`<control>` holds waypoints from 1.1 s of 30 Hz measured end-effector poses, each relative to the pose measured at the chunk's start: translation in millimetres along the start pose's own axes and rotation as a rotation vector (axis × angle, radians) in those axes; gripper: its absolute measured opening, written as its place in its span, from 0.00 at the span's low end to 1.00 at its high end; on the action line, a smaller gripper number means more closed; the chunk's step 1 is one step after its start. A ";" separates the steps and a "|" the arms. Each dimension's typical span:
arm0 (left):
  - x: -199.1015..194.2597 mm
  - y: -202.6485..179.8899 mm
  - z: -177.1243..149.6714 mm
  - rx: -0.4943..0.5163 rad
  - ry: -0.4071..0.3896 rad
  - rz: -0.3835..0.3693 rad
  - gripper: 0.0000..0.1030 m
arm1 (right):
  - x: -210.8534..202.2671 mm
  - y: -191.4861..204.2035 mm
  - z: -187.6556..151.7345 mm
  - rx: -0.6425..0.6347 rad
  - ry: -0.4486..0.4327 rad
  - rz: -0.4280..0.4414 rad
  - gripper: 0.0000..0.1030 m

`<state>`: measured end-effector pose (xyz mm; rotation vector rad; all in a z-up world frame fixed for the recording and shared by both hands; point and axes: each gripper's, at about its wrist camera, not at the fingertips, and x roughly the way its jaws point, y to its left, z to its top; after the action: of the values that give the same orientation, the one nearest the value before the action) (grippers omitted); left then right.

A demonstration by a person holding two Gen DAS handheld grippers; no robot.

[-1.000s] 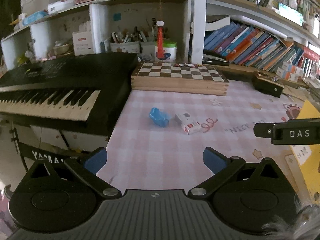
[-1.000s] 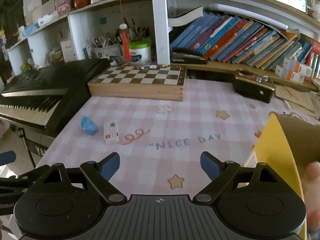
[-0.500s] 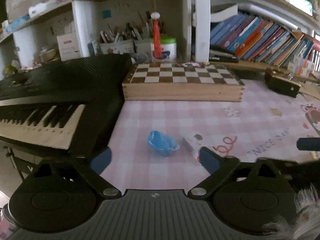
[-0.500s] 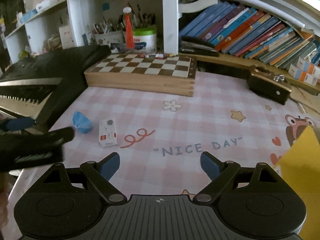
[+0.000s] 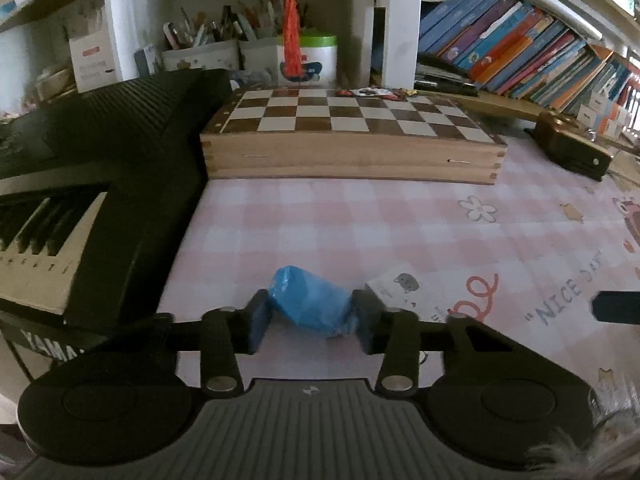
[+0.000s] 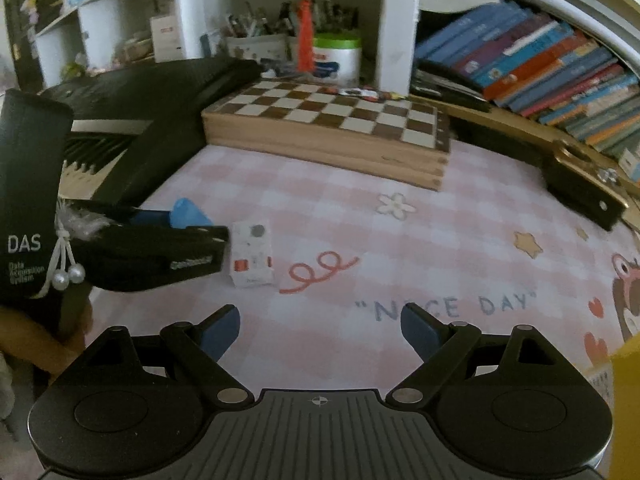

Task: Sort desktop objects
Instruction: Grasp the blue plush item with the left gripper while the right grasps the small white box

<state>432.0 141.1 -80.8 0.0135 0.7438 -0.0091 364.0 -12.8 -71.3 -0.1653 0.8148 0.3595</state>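
A crumpled blue wrapper [image 5: 308, 300] lies on the pink checked table mat [image 5: 360, 220], close to the keyboard. My left gripper [image 5: 312, 320] has come down over it; its jaws are closing and both pads touch the wrapper's sides. The right wrist view shows the blue wrapper [image 6: 188, 210] poking out behind the left gripper's fingers [image 6: 192, 252]. A small white box [image 5: 404, 292] with red marks lies just right of the wrapper, also seen as the white box [image 6: 252, 256]. My right gripper [image 6: 320, 332] hovers open over the mat, short of the box, with nothing between its fingers.
A wooden chessboard box [image 5: 348, 136] lies at the back of the mat. A black keyboard [image 5: 100, 160] borders the left side. A dark wooden object [image 5: 572, 152] sits at the back right under a row of books [image 5: 520, 48]. Something yellow [image 6: 626, 380] stands at the right.
My left gripper moved forward and down onto the blue wrapper, and its jaws went from wide open to closed around it. The right gripper drifted lower, nearer the white box, still open.
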 end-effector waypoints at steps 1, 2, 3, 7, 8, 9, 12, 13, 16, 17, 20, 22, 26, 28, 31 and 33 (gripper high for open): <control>-1.0 0.8 0.1 -0.002 -0.001 -0.003 0.37 | 1.6 1.9 1.4 -0.004 -0.002 0.005 0.87; -4.6 2.6 0.3 -0.010 -0.009 -0.002 0.37 | 3.5 3.9 3.3 -0.008 -0.004 0.010 0.87; -9.1 5.2 1.1 -0.022 -0.022 0.002 0.36 | 5.3 6.0 5.3 -0.012 -0.006 0.017 0.87; -32.6 20.4 4.0 -0.080 -0.071 0.009 0.36 | 11.9 17.9 12.2 -0.045 -0.022 0.047 0.85; -38.2 24.4 4.1 -0.095 -0.079 0.012 0.36 | 14.5 21.0 13.9 -0.055 -0.025 0.055 0.85; -44.0 28.8 3.7 -0.110 -0.087 0.013 0.36 | 17.5 23.4 15.4 -0.063 -0.028 0.060 0.85; -60.0 38.8 0.2 -0.144 -0.101 0.014 0.36 | 30.1 29.6 19.0 -0.090 -0.024 0.056 0.76; -63.4 41.3 -1.1 -0.152 -0.101 0.012 0.36 | 33.7 30.4 20.0 -0.093 -0.020 0.059 0.70; -75.3 45.6 -7.7 -0.173 -0.099 0.006 0.35 | 45.0 31.4 23.2 -0.098 -0.010 0.070 0.58; -78.8 46.3 -9.7 -0.178 -0.097 0.005 0.35 | 49.2 31.1 24.4 -0.096 -0.008 0.073 0.56; -88.7 47.1 -15.5 -0.196 -0.097 -0.001 0.35 | 57.6 28.4 26.5 -0.076 -0.004 0.103 0.41; -94.8 47.5 -19.3 -0.207 -0.092 -0.007 0.35 | 58.4 29.0 27.3 -0.083 -0.010 0.118 0.32; -106.5 46.9 -23.5 -0.221 -0.094 -0.017 0.34 | 56.3 28.3 28.0 -0.084 0.001 0.133 0.29; -113.8 46.3 -23.4 -0.225 -0.105 -0.021 0.34 | 51.3 25.4 27.5 -0.062 0.002 0.138 0.29; -125.7 46.0 -22.6 -0.229 -0.123 -0.027 0.34 | 37.9 21.0 27.1 -0.038 -0.017 0.136 0.29; -133.4 45.1 -22.4 -0.231 -0.132 -0.033 0.34 | 27.7 17.4 27.0 -0.024 -0.033 0.131 0.29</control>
<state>319.3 187.0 -6.5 -0.2181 0.6095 0.0440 393.3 17.8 -73.5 -0.1285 0.7904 0.4943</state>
